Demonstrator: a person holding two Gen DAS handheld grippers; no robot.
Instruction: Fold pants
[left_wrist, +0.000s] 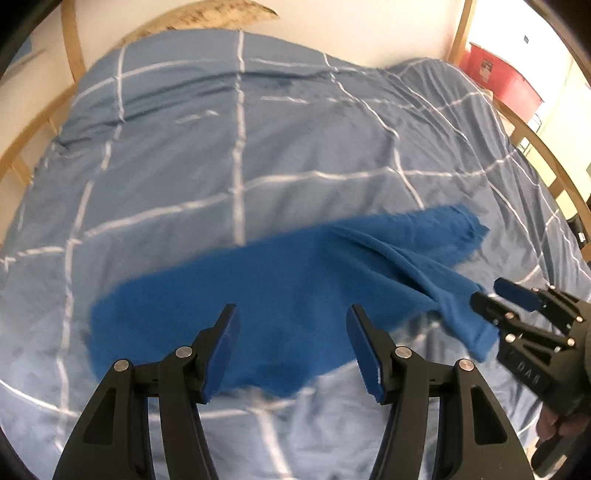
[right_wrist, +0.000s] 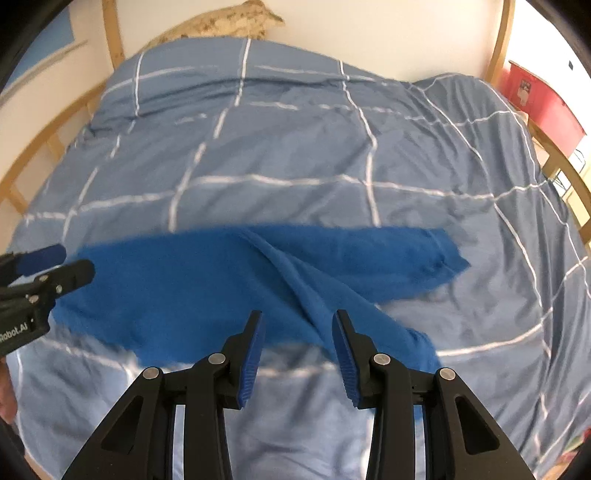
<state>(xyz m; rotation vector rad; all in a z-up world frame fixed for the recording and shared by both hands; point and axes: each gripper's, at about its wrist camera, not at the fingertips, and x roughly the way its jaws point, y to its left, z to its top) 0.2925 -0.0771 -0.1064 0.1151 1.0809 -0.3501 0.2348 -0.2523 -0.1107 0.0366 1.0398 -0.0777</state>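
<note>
So the blue pants (right_wrist: 229, 284) are lying crosswise on the bed (right_wrist: 295, 158), near edge, legs running off to the right and splitting apart, which is probably why I've got my right gripper (right_wrist: 297, 332) hovering over that nearer leg. Left gripper (left_wrist: 291, 332) hangs over the waist end. Both sets of jaws are spread apart, holding nothing. Everything's blurry, so I can't make out hems or waistband detail.
</note>
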